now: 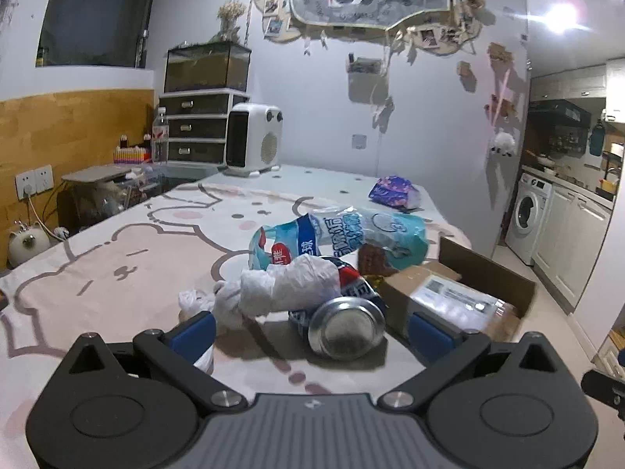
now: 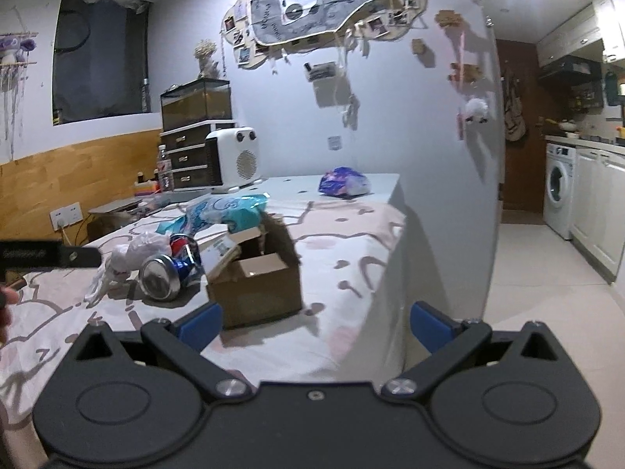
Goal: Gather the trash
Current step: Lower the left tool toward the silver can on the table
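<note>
A pile of trash lies on the table: a crushed soda can [image 1: 345,326] on its side, a crumpled white plastic bag [image 1: 273,289], a blue tissue wrapper [image 1: 351,232] and an open cardboard box [image 1: 461,301]. My left gripper [image 1: 310,332] is open, its jaws standing either side of the can and bag, just short of them. My right gripper [image 2: 316,326] is open and empty, near the table's right edge, with the box [image 2: 258,285] just ahead of its left finger [image 2: 201,326]. The can [image 2: 166,273] and white bag [image 2: 133,252] lie left of the box.
A purple packet [image 1: 394,191] lies farther back on the table. A white heater [image 1: 254,140], drawers and a glass tank stand at the back. The table edge [image 2: 375,312] drops to tiled floor on the right, with a washing machine [image 2: 560,187] beyond.
</note>
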Available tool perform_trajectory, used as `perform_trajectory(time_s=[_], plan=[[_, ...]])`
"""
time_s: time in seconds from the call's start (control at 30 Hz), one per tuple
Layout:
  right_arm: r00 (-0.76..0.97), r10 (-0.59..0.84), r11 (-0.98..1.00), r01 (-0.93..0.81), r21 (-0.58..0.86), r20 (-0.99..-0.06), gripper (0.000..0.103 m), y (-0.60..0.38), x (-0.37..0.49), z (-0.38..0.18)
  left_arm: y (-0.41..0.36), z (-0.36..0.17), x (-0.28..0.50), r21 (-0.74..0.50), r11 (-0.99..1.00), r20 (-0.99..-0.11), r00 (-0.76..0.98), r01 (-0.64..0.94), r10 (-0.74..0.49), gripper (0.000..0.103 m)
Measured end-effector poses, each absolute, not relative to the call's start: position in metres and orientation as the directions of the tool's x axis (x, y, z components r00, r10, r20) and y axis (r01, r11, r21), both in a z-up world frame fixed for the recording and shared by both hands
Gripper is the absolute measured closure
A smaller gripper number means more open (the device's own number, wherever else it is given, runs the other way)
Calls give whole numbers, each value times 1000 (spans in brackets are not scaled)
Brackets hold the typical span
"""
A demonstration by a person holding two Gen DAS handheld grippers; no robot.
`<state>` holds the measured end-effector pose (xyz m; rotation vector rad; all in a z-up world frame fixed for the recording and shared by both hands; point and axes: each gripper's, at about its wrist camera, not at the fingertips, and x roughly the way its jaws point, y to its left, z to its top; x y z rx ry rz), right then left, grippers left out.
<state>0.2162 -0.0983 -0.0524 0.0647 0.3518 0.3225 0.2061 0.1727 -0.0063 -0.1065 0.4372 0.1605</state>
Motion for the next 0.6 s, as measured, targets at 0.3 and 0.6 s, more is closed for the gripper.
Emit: perform_trajectory(time_s=[0.3,0.6], plan=[[885,327,943,-286,169,-330,1,-90,278,-46,161,-37,270,-3,991,-487,866,-134,116,6],[825,428,903,-370,218,-370,39,-80,340,-51,165,-55,285,-50,995,-521,852,-82,44,18]])
